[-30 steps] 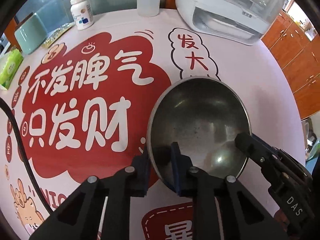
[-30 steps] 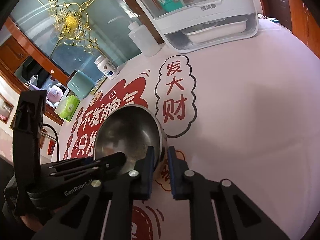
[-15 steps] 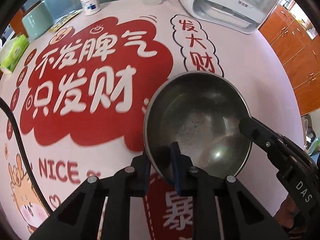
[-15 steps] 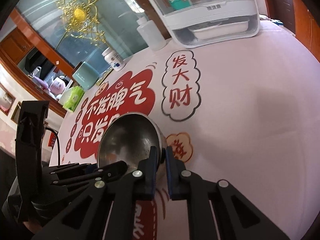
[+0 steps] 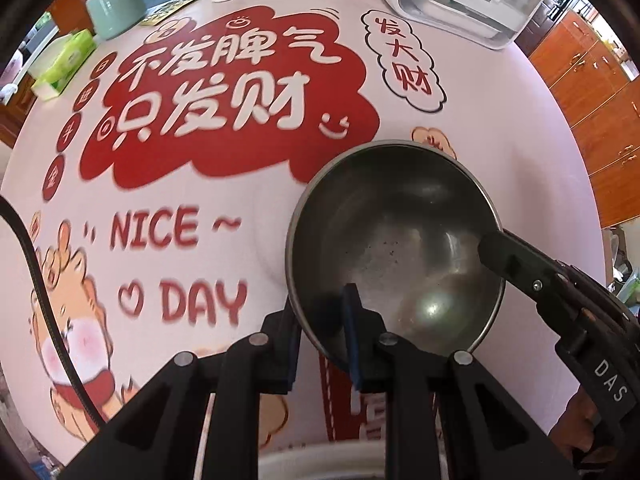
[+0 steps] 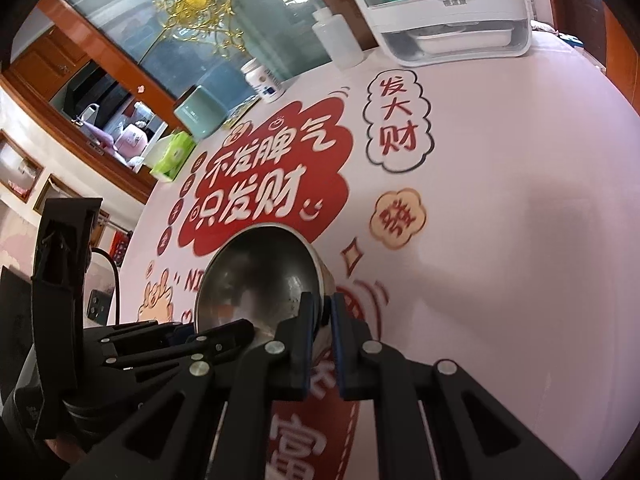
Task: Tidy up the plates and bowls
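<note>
Both tongs have carried the bowl back over the surface, so "NICE DAY" now shows on the cloth beside it. It's a steel bowl, dull grey inside with dark specks and one bright glint. Left tongs pinch its near rim, right tongs clamp the opposite rim, both nearly closed. A white rim at the bottom edge of the left view is cut off. Left tongs point steeply down.

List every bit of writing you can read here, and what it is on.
"不发脾气 只发财", "NICE ~ DAY", "发大财": tablecloth.
"DAS": right gripper, seen from the left one.
White cabinet badge and pill bottle label: too small to read.
</note>
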Demonstrator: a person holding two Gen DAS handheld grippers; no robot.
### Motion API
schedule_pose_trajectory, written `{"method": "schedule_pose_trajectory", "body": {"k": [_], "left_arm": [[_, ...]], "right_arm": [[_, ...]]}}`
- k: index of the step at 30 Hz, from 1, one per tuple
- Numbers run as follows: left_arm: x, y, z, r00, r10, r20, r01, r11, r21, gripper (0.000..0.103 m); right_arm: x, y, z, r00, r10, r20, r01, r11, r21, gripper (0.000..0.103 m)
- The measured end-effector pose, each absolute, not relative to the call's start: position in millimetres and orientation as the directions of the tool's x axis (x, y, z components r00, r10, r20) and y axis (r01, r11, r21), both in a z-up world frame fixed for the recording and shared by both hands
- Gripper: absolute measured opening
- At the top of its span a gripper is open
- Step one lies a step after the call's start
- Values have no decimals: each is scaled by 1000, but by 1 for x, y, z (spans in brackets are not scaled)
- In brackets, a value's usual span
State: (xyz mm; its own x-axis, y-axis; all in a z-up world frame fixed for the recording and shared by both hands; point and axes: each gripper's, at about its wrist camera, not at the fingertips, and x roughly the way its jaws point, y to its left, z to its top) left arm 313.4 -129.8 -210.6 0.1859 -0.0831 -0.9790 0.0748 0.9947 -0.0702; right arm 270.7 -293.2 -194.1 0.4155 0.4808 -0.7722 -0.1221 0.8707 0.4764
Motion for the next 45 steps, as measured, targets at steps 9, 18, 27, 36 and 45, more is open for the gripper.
{"method": "schedule_pose_trajectory", "body": {"k": [9, 18, 27, 36, 45], "left_arm": [[260, -105, -187, 201, -97, -975, 31, 995, -93, 17], [213, -81, -168, 239, -94, -966, -17, 995, -101, 17], [171, -55, -150, 288, -60, -956, -82, 993, -88, 17], [139, -36, -135, 318, -26, -948, -129, 989, -71, 17], [112, -11, -128, 329, -24, -944, -139, 988, -74, 17]], "right_arm": [[229, -273, -172, 402, 498, -768, -199, 867, 458, 9], [191, -248, -151, 392, 521, -758, -280, 853, 441, 9], [161, -218, -133, 372, 552, -746, -376, 825, 422, 9], [140, -198, -121, 357, 575, -736, -434, 800, 414, 9], [114, -172, -114, 344, 578, -740, -468, 789, 399, 10]]}}
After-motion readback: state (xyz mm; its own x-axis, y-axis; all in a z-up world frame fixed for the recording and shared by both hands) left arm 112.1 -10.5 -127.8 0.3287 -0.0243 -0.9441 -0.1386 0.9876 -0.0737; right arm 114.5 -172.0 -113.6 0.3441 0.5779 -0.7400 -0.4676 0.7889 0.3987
